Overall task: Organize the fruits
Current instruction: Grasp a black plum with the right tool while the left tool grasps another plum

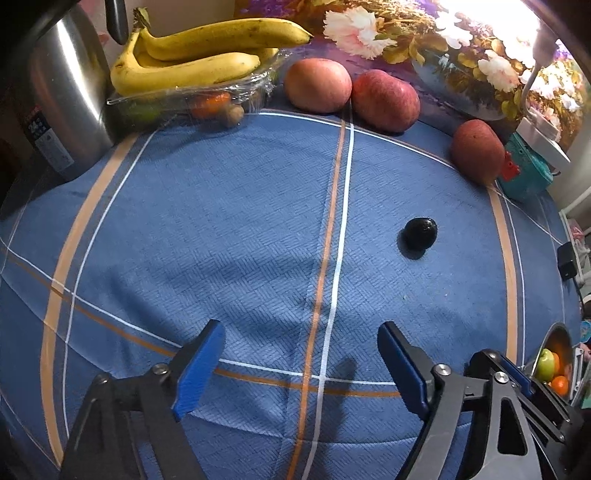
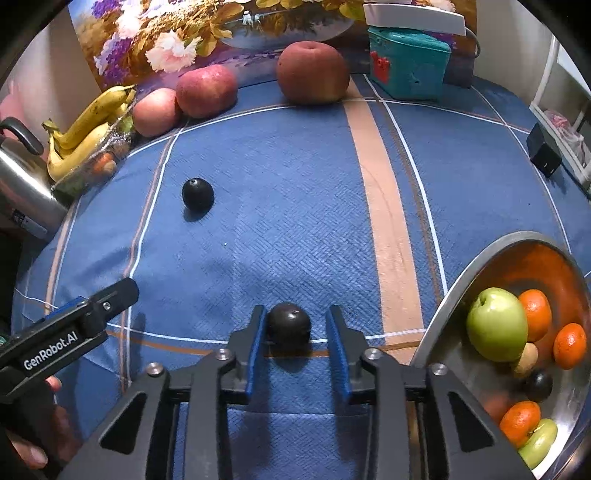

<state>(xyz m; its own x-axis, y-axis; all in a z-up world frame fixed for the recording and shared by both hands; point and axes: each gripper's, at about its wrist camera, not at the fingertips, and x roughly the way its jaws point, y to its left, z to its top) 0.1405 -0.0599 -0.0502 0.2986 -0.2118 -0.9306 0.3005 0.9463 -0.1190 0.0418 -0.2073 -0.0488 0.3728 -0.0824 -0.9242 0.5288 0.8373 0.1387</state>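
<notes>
Right tool [image 2: 295, 330] seemingly gripping plum [image 2: 289, 325], cloth [image 2: 295, 192] open

A home: a steel kettle [image 1: 62, 92], floral picture [image 2: 192, 33] and plaid tablecloth [image 1: 221, 221].

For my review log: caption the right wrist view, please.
Right claw straddles a dark plum on blue cloth, steel fruit bowl beside it.
</notes>
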